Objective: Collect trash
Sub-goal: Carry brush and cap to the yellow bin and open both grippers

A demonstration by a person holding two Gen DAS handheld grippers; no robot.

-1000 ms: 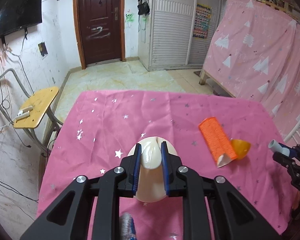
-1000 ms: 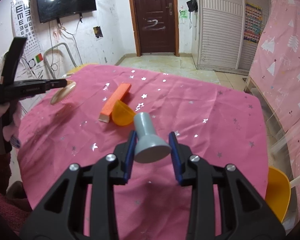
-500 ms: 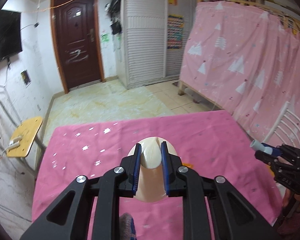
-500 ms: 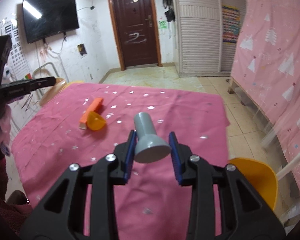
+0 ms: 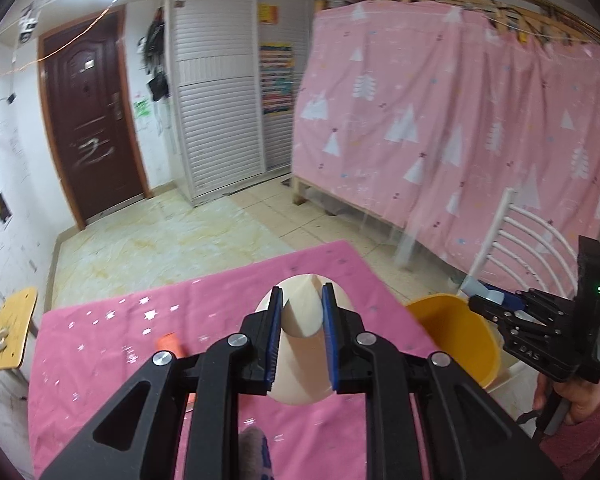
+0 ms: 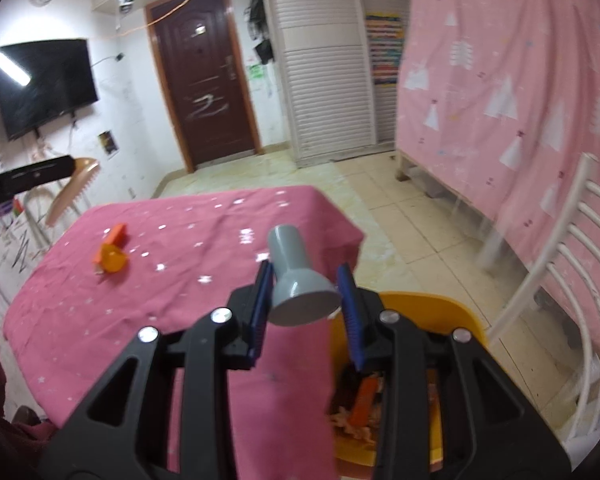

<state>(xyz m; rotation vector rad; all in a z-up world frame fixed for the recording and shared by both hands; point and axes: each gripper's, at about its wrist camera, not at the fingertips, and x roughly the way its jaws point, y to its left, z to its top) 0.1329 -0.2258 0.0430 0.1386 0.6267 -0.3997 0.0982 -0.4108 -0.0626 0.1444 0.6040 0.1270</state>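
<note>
My left gripper (image 5: 300, 312) is shut on a cream oval shell-like piece (image 5: 300, 340), held above the pink tablecloth (image 5: 120, 336). My right gripper (image 6: 305, 280) is shut on a grey funnel-shaped piece (image 6: 294, 276), held over the table's right edge, just above the yellow bin (image 6: 432, 312). The bin also shows in the left wrist view (image 5: 456, 336), with the right gripper (image 5: 496, 304) above it. An orange tube (image 6: 114, 240) and an orange cap (image 6: 114, 262) lie on the cloth. The bin holds some scraps (image 6: 364, 404).
A white slatted chair (image 6: 572, 280) stands right of the bin. A pink curtain (image 5: 460, 140) hangs behind. A small yellow stool (image 5: 14, 332) is at the left. The left gripper (image 6: 72, 168) with the cream piece shows at the far left of the right wrist view.
Both grippers have swung to the right with their loads. The right gripper now hangs over the yellow bin at the table's edge; the orange pieces have fallen behind to the left.
</note>
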